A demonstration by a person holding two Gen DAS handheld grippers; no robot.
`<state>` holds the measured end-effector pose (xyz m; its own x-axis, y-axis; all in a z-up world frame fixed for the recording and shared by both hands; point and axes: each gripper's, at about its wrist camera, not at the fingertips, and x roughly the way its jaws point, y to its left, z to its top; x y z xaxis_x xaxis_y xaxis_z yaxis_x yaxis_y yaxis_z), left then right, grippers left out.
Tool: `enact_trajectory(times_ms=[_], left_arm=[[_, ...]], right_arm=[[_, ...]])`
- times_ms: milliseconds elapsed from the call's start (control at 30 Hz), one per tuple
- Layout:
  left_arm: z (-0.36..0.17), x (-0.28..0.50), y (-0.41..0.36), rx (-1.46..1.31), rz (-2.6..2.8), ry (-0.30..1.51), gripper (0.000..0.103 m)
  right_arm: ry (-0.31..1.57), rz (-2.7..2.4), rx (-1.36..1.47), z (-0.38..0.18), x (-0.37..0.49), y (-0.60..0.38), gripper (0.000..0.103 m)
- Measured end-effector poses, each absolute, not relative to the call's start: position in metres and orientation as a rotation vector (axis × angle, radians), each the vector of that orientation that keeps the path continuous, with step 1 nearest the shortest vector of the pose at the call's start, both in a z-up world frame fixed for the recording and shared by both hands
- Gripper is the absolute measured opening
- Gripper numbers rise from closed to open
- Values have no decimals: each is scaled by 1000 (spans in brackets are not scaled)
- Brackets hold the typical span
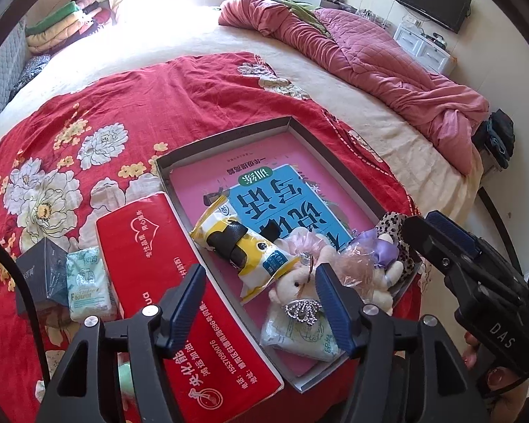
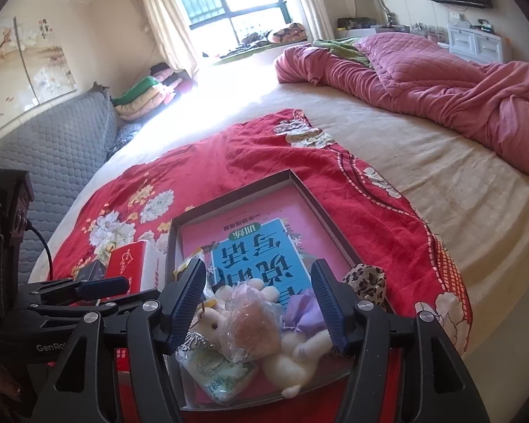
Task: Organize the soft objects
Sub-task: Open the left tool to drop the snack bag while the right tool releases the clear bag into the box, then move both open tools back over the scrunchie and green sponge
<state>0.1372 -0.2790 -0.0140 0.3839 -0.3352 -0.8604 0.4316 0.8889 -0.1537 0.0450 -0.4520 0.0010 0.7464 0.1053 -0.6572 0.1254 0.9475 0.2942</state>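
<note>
On the red floral bedspread [image 1: 130, 112], furthest left, a small dark cardboard carton [image 1: 40, 275] stands touching a pale green pocket pack of tissues [image 1: 88, 282]. Just beside them lies a long red soft-pack of tissues [image 1: 180, 299], alongside the left wall of the shallow grey cardboard tray [image 1: 229, 134], which has a pink and blue workbook [image 1: 282, 197] lying flat in its bottom.

The left gripper [image 1: 261, 303] hangs over the near end of the tray, its blue ribbed jaws standing well apart with nothing pressed between them. Below it are a yellow and white sealed snack packet [image 1: 243, 250], a cream plush bear with a silver tiara charm [image 1: 292, 289], and a second pale green tissue pack [image 1: 299, 335].

All of these should be light and yielding. The snack packet is slick film and air-filled, so I would pinch it across the middle, gently. The bear is best taken round its body, not by the charm.

Further right sit a crinkly clear bag holding a pinkish bun [image 2: 250, 324], a second cream plush toy with a lilac bow [image 2: 299, 345], and a leopard-print fabric piece [image 2: 366, 282] at the tray's right edge; what it is I cannot quite tell. The right gripper [image 2: 261, 306] hovers above the bun and toys, jaws wide, holding nothing. The bag would slip and crush easily, so a loose grip near its gathered end seems safest.
</note>
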Motion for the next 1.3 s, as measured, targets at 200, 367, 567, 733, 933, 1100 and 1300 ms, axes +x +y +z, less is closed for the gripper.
enact_trajectory(times_ms=[200,367,567,733,933,1100,1300], left_arm=[[1,128,-270,102,-482,1034,70],[9,118,-260,91,-473,1009,73],[16,110,-233,63,-448,997,75],[30,106,-200,54,-393,963,75],[54,101,-159,32,-328,904,75],[72,94,-125,-10,-292,860,78],[87,82,-85,-40,-235,826,79]], right_arm=[[730,-27,304,7,40,-447,66],[735,-40,280,11,37,-443,69],[736,-34,234,18,35,-430,69],[712,-14,190,32,33,-414,70],[677,12,139,55,29,-394,70],[658,35,102,70,25,-376,72],[629,100,58,89,20,-343,73]])
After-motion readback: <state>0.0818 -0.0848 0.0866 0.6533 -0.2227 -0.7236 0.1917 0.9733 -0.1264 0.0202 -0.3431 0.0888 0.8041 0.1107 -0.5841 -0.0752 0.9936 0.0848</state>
